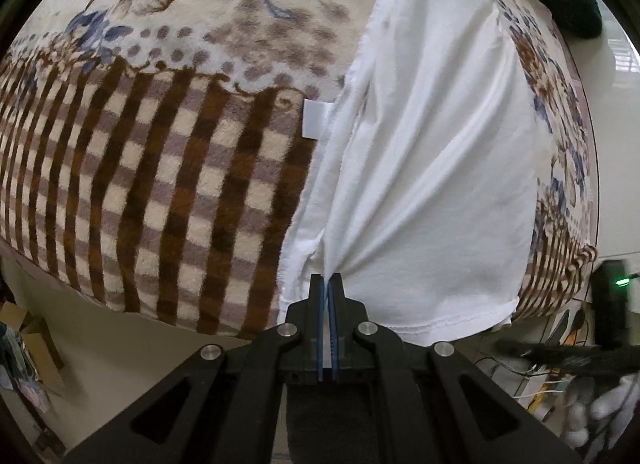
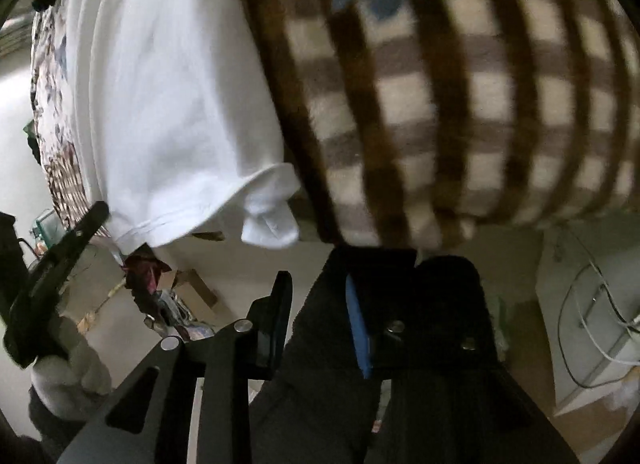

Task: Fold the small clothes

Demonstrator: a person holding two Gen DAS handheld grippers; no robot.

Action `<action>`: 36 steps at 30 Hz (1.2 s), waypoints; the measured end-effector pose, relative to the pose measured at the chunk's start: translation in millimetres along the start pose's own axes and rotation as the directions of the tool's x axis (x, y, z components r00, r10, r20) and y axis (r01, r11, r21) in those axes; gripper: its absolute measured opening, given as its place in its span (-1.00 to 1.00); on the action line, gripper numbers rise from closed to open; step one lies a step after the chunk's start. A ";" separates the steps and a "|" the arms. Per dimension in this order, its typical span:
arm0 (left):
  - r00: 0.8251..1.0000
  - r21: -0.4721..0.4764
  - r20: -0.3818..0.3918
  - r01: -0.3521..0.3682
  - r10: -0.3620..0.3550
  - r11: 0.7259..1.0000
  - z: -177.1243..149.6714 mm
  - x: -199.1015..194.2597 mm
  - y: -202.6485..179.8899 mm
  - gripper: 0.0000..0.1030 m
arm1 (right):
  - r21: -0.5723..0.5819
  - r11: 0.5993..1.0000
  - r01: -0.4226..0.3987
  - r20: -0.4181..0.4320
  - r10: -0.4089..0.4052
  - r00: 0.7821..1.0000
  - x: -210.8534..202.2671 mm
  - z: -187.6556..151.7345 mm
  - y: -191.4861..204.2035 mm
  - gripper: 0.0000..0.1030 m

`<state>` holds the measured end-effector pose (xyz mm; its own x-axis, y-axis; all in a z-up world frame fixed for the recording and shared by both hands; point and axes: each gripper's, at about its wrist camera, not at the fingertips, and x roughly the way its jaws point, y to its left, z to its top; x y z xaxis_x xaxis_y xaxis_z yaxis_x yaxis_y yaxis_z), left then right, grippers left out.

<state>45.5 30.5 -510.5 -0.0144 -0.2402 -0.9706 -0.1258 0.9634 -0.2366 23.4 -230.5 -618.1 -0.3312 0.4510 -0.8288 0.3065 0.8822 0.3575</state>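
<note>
Here, on the checked and flowered blanket [image 1: 168,168], the white garment [image 1: 432,168] lies lengthwise toward the right, its hem overhanging the near edge. The left gripper [image 1: 330,284] pinches a fold of it; the right gripper [image 2: 316,292] stands parted, empty, off the near edge.

The left wrist camera looks steeply down along its gripper's black fingers [image 1: 320,292], close over the white cotton garment [image 1: 432,168] on the brown-checked, flower-printed fleece blanket [image 1: 168,168]. The right wrist camera (slightly blurred) sits beyond the near edge, facing the same garment [image 2: 168,96] and blanket [image 2: 460,104].
</note>
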 end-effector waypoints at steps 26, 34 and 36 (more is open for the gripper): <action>0.998 -0.102 -0.058 -0.023 0.017 0.995 -8.9 12.7 45.1 -0.91 | -0.096 0.991 -0.090 0.176 0.105 0.979 -52.1 30.4 6.7 -0.24; 0.997 -0.171 0.064 0.051 -0.041 0.984 33.1 -46.3 37.1 -0.61 | -0.130 0.990 -0.051 0.056 0.059 0.997 -36.8 33.1 15.7 -0.24; 0.983 -0.148 0.147 0.128 -0.106 0.981 78.1 -68.2 17.8 -0.28 | -0.120 0.991 -0.062 0.137 0.078 0.987 -74.8 37.9 19.0 -0.24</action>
<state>121.7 73.3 -452.0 0.1451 -0.3213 -0.9358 -0.2720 0.8964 -0.3500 87.8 -252.6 -565.7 -0.1805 0.4959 -0.8494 0.2173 0.8624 0.4572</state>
